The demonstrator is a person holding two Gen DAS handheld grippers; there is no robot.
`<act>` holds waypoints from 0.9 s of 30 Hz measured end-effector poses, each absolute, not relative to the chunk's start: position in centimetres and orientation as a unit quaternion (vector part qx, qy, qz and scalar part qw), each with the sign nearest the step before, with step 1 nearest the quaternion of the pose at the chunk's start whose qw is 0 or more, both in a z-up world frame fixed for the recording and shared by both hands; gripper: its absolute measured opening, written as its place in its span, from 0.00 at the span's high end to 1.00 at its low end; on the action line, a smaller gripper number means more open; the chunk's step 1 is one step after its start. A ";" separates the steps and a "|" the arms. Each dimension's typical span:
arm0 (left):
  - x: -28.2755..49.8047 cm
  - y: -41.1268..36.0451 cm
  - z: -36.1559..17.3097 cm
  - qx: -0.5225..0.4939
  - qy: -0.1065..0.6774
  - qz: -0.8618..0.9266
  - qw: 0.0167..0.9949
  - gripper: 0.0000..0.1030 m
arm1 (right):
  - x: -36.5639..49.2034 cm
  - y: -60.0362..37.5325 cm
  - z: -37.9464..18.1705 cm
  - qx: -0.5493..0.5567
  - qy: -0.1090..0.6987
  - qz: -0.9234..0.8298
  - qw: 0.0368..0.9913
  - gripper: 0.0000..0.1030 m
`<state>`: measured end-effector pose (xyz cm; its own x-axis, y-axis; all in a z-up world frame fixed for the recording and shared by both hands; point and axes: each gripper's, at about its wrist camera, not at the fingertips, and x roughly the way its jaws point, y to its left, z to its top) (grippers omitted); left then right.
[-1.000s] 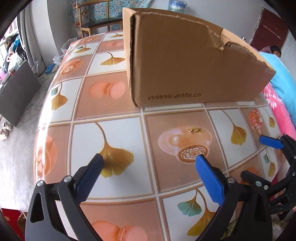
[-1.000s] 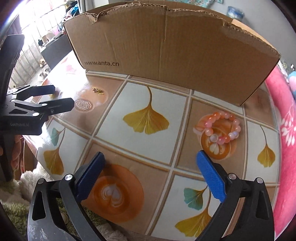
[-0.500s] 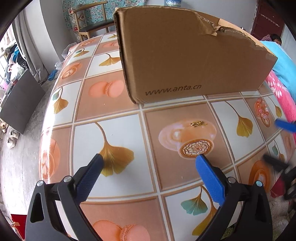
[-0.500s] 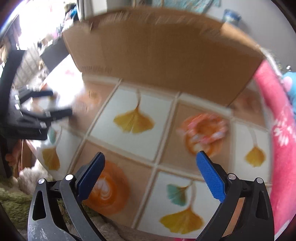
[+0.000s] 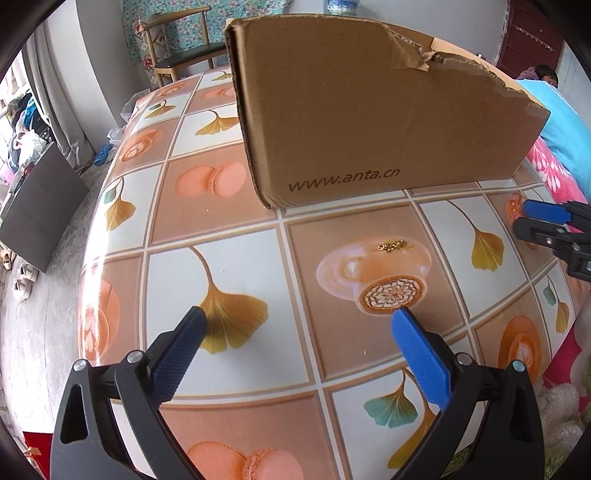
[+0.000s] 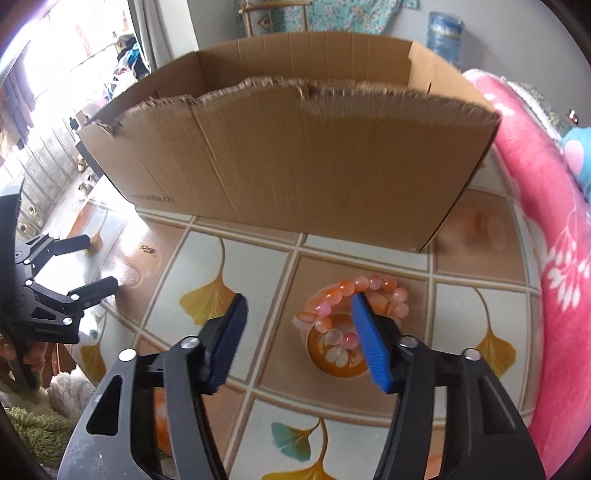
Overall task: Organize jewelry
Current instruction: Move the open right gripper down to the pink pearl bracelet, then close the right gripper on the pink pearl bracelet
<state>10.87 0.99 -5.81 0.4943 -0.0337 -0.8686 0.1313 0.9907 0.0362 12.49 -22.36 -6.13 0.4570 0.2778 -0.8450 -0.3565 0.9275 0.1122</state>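
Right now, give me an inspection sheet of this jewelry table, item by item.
Surface: table under a glossy tiled cloth with ginkgo leaf, macaron and coffee prints.
Job's things: bead bracelet lying flat; small gold piece lying on the cloth; open cardboard box behind both.
Clutter: nothing seen.
Grippers: left gripper open, nothing between its fingers; right gripper closing over the bracelet's near side, not yet pressing it.
Cables: nothing seen.
Surroundings: wooden chair, pink blanket, water bottle.
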 end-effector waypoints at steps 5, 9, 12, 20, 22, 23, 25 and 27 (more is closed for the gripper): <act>10.7 1.0 -5.8 0.053 0.489 -0.054 0.869 0.04 | 12.9 -22.9 -6.4 -0.042 0.492 0.183 0.850 0.69; 10.2 0.8 -5.0 0.052 0.460 -0.069 0.884 0.11 | 13.1 -23.9 -6.2 -0.033 0.500 0.170 0.849 0.78; 9.9 0.3 -4.0 0.052 0.431 -0.095 0.896 0.19 | 13.6 -25.0 -6.1 -0.021 0.505 0.163 0.847 0.78; 11.0 -2.6 -4.4 0.078 0.425 -0.166 0.887 0.54 | 12.9 -23.7 -5.6 -0.032 0.501 0.154 0.851 0.93; 11.5 -2.8 -4.7 0.076 0.427 -0.171 0.885 0.62 | 12.7 -23.5 -5.5 -0.032 0.500 0.159 0.851 0.93; 11.9 -2.8 -4.9 0.075 0.428 -0.172 0.884 0.66 | 12.6 -23.4 -5.4 -0.032 0.500 0.162 0.850 0.93; 12.5 -2.9 -5.3 0.074 0.431 -0.173 0.883 0.71 | 12.3 -23.2 -5.4 -0.028 0.501 0.169 0.848 0.93; 12.8 -3.1 -5.5 0.076 0.435 -0.173 0.881 0.75 | 12.1 -23.1 -5.3 -0.023 0.503 0.175 0.846 0.93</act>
